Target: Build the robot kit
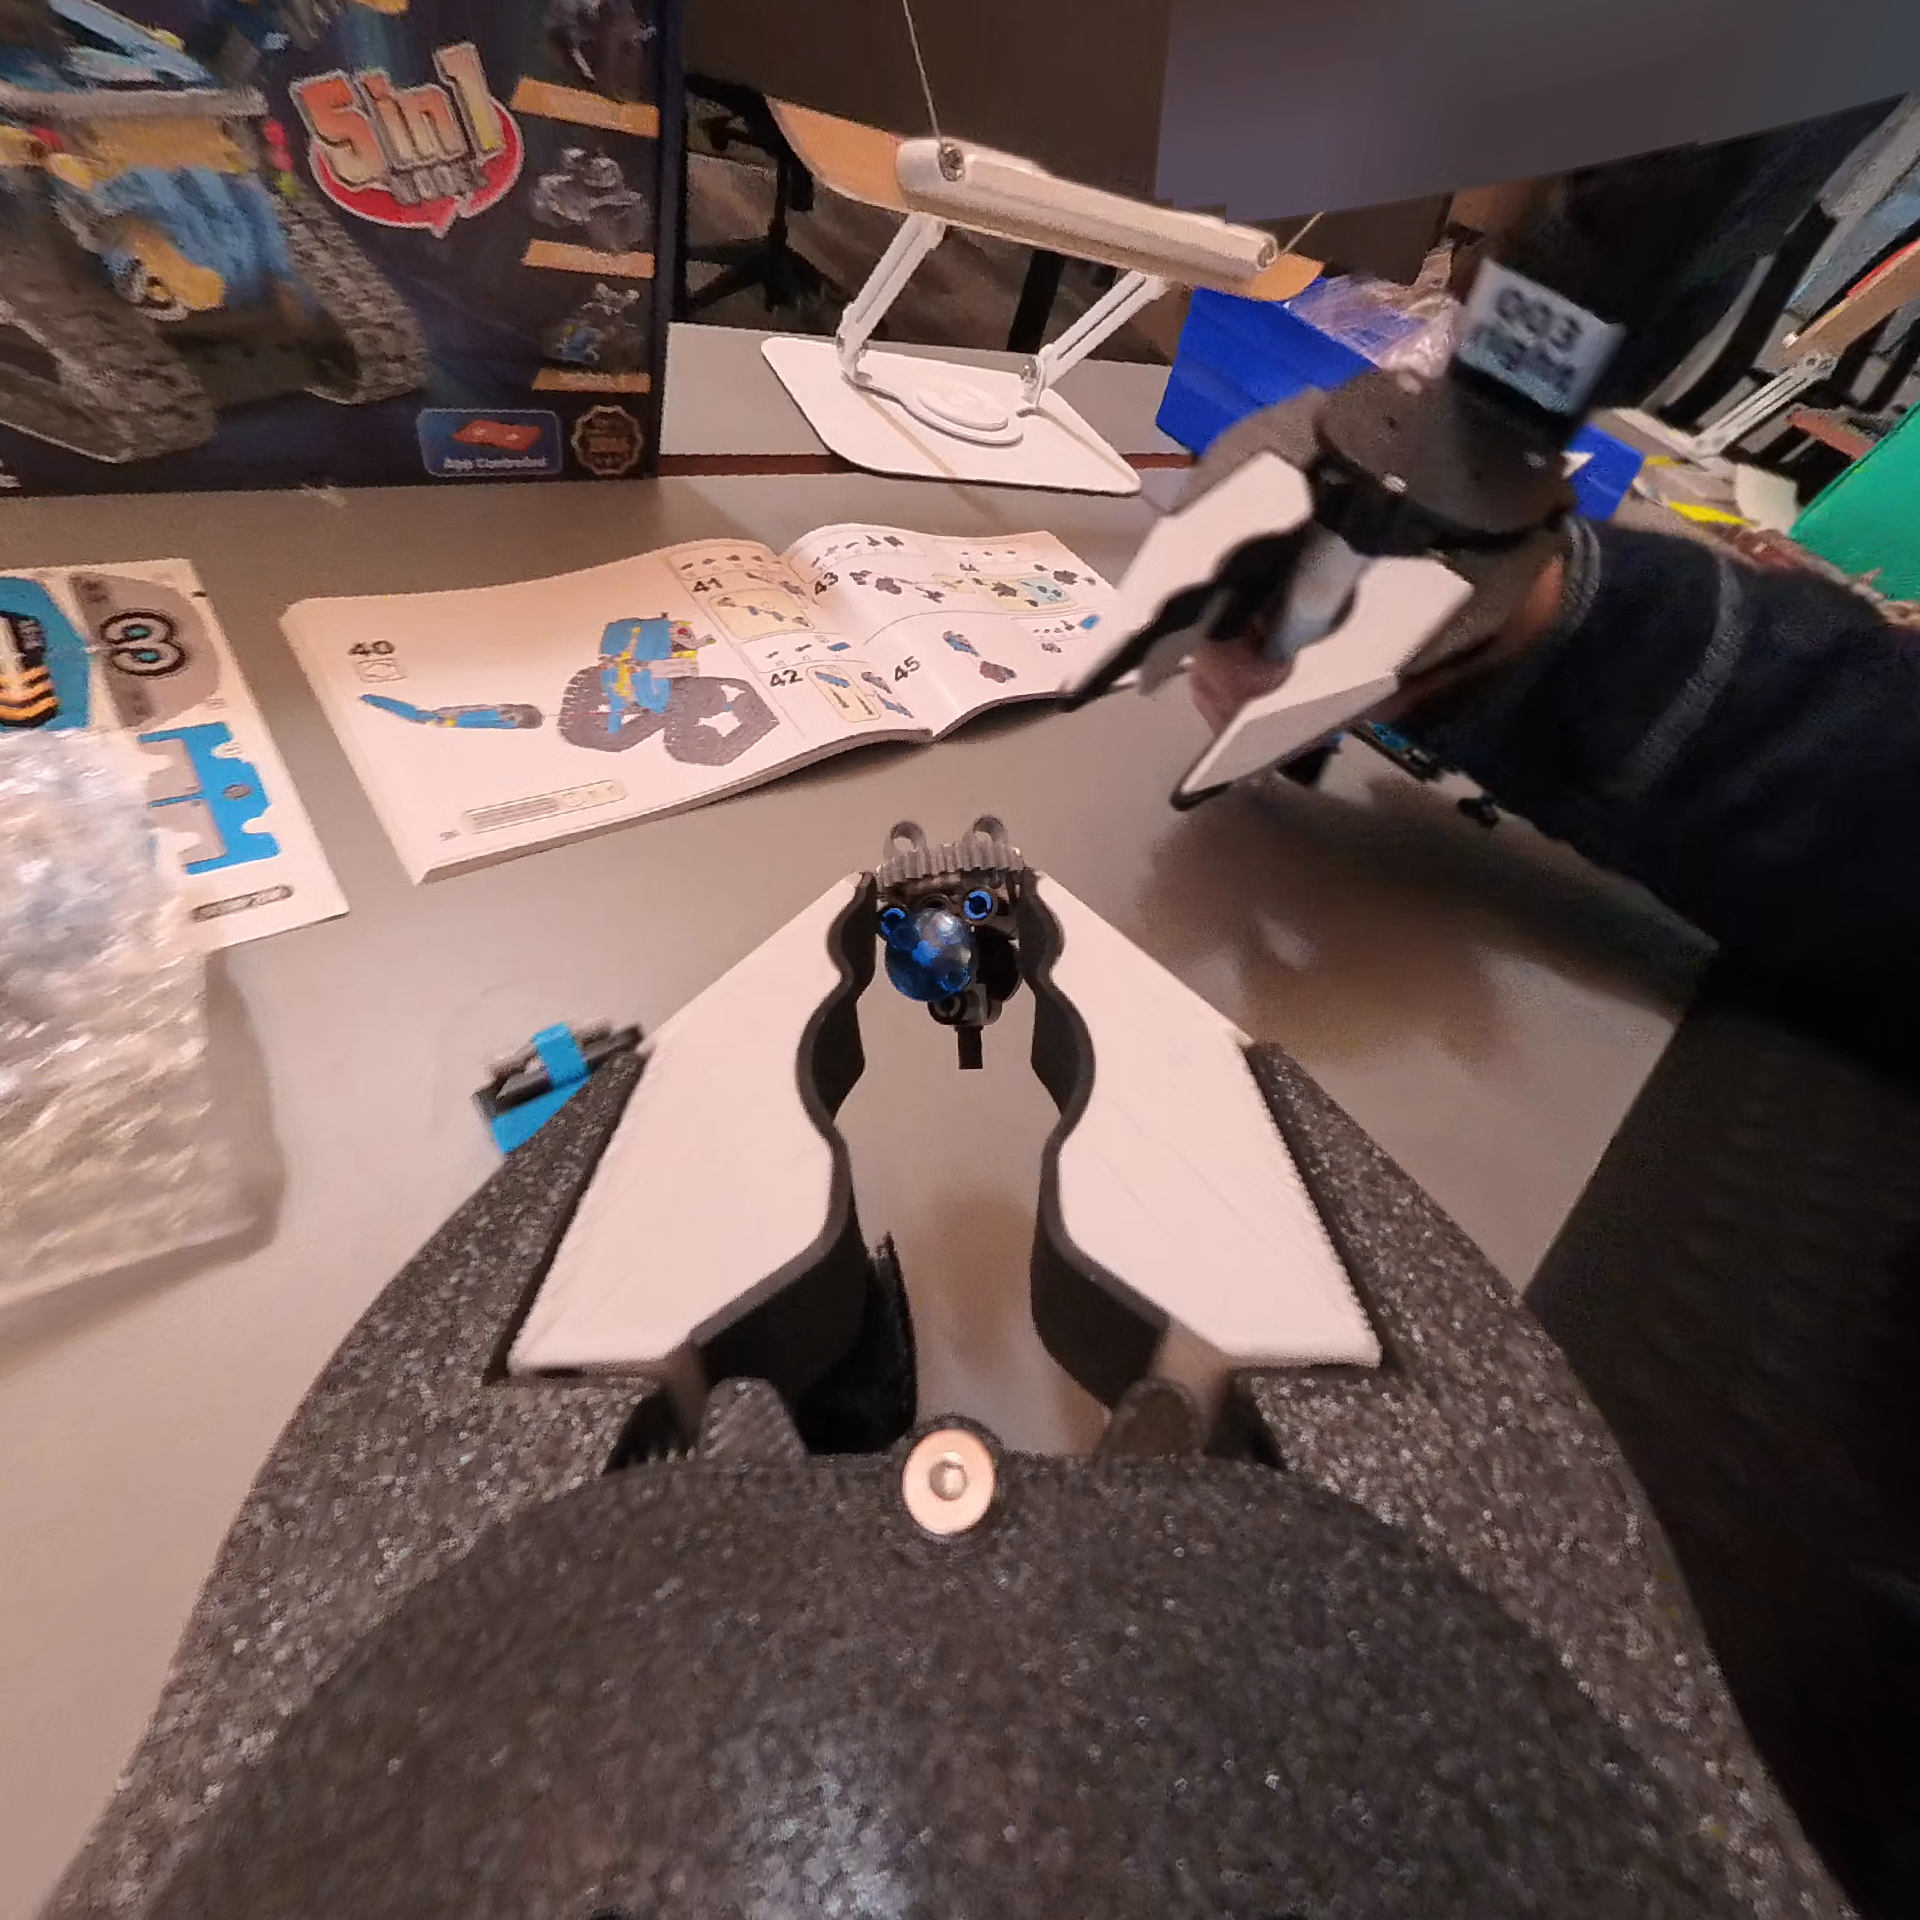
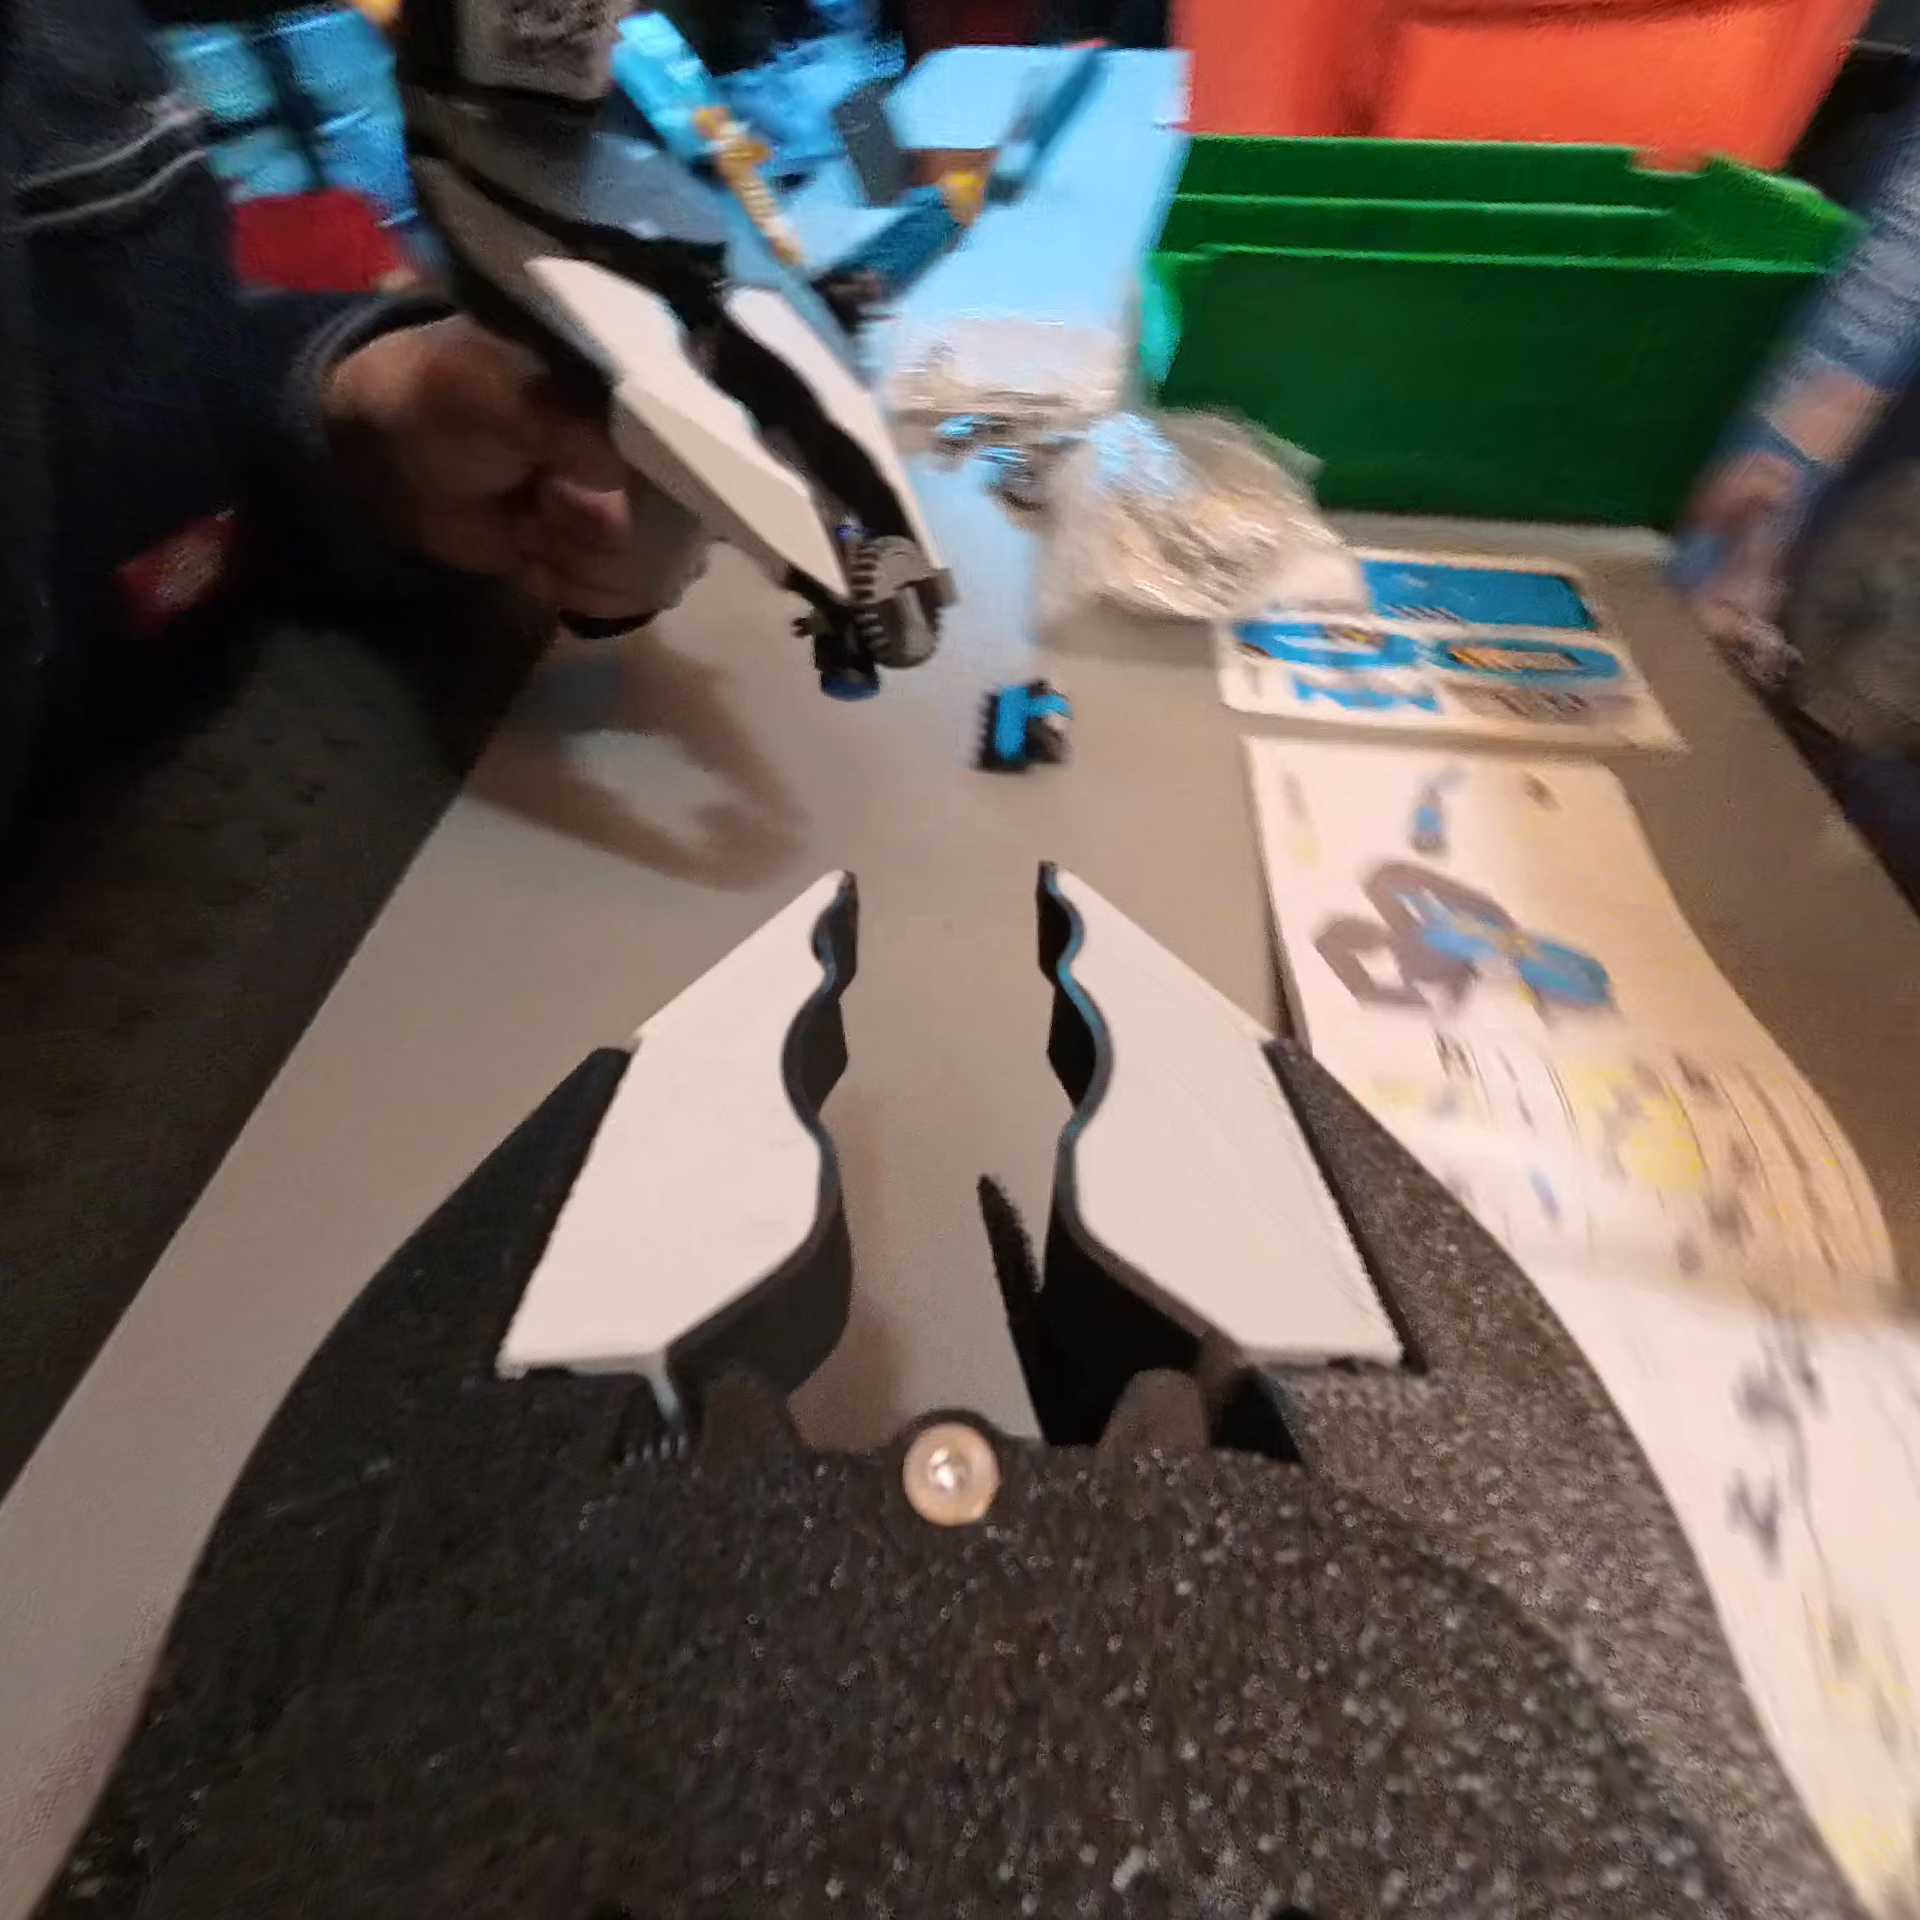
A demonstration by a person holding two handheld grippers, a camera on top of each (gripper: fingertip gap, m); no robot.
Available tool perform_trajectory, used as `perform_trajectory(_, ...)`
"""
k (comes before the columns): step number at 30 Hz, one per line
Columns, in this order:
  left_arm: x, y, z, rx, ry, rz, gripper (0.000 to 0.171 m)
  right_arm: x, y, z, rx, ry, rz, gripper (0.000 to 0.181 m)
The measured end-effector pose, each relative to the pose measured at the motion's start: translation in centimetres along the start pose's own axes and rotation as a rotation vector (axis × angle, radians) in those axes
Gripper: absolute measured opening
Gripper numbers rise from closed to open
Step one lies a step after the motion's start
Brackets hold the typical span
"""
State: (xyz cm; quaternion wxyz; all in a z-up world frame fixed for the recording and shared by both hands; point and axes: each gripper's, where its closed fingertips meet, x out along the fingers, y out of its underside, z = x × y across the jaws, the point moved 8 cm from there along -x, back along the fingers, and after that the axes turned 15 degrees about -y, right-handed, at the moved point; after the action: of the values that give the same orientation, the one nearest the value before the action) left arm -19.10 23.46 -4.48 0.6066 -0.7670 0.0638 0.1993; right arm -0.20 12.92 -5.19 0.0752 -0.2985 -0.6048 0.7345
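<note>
Held piece: a small toy-brick assembly [image 1: 951, 940] of black and grey parts with a toothed grey gear across its far end, blue pins and a translucent blue ball on the near face, a short black stub hanging below.
Where it is: off the table [image 1: 1039, 1039], pinched at the tips of the left gripper [image 1: 948, 894].
Left gripper: fingers pressed in on the assembly at the tips only.
Right gripper: fingers spread with bare table showing between them [image 2: 948, 883]; nothing in it; it hangs above the table near the open instruction booklet [image 1: 665, 686].
Loose part: a small blue-and-black brick piece [image 1: 545, 1075] lies on the table just left of the left gripper.
Left of table: sticker sheet [image 1: 197, 748] and a crinkled clear plastic bag [image 1: 94, 987].
Left wrist view only: the toy's printed box [image 1: 322, 239] standing at the back, a white folding stand [image 1: 997, 322], a blue bin [image 1: 1268, 358].
Right wrist view only: a green crate [image 2: 1455, 332] behind the bag, an orange thing behind it, the assembly's gear side, and the person's hand [image 2: 488, 468] holding the left gripper; much of this view is blurred.
</note>
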Motion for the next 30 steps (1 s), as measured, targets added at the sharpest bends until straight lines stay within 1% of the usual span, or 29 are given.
perform_trajectory(3, -2.3, 0.8, 1.3, -0.002, -0.076, 0.028, 0.027, 3.6, -1.8, -3.6, -0.087, -0.184, 0.16, 0.035)
perform_trajectory(5, -3.2, 1.7, 2.2, -0.002, -0.143, 0.059, 0.027, 6.7, -2.6, -6.8, -0.132, -0.275, 0.213, 0.034)
perform_trajectory(6, -3.5, 2.1, 2.6, -0.001, -0.181, 0.065, 0.027, 8.3, -2.5, -8.0, -0.15, -0.353, 0.243, 0.034)
perform_trajectory(8, -4.0, 2.8, 3.2, -0.002, -0.255, 0.061, 0.027, 11.2, -2.1, -10.1, -0.115, -0.456, 0.303, 0.044)
perform_trajectory(11, -4.6, 2.9, 3.3, -0.006, -0.313, 0.022, 0.027, 13.9, -2.3, -11.8, -0.028, -0.563, 0.285, 0.045)
perform_trajectory(13, -4.9, 2.7, 3.1, 0.031, -0.346, -0.025, 0.027, 15.0, -2.0, -11.9, -0.007, -0.603, 0.316, 0.044)
perform_trajectory(15, -4.7, 3.0, 3.2, 0.043, -0.356, -0.026, 0.027, 15.4, -1.5, -11.1, -0.034, -0.619, 0.38, 0.045)
perform_trajectory(16, -4.7, 3.0, 3.2, 0.037, -0.347, -0.027, 0.027, 15.5, -1.3, -10.6, -0.048, -0.618, 0.402, 0.048)
perform_trajectory(18, -4.9, 2.9, 3.5, 0.01, -0.343, -0.043, 0.027, 15.7, -0.8, -9.5, -0.078, -0.624, 0.444, 0.047)
perform_trajectory(20, -5.0, 2.9, 3.8, -0.028, -0.33, -0.046, 0.027, 15.6, -0.9, -8.6, -0.129, -0.587, 0.441, 0.048)
perform_trajectory(22, -5.1, 2.9, 4.2, -0.069, -0.314, -0.053, 0.028, 15.1, -0.5, -7.5, -0.093, -0.624, 0.483, 0.047)
perform_trajectory(23, -5.2, 2.9, 4.4, -0.088, -0.308, -0.055, 0.027, 14.9, -0.5, -7.1, -0.08, -0.62, 0.486, 0.052)
perform_trajectory(25, -5.2, 2.9, 4.6, -0.107, -0.301, -0.058, 0.027, 14.1, -0.3, -6.2, -0.061, -0.605, 0.516, 0.049)
perform_trajectory(28, -5.0, 3.0, 4.4, -0.092, -0.298, -0.045, 0.028, 12.5, 0.0, -5.0, -0.012, -0.581, 0.553, 0.048)
perform_trajectory(30, -4.9, 3.0, 4.2, -0.07, -0.302, -0.039, 0.028, 11.2, 0.1, -3.6, 0.032, -0.588, 0.549, 0.047)
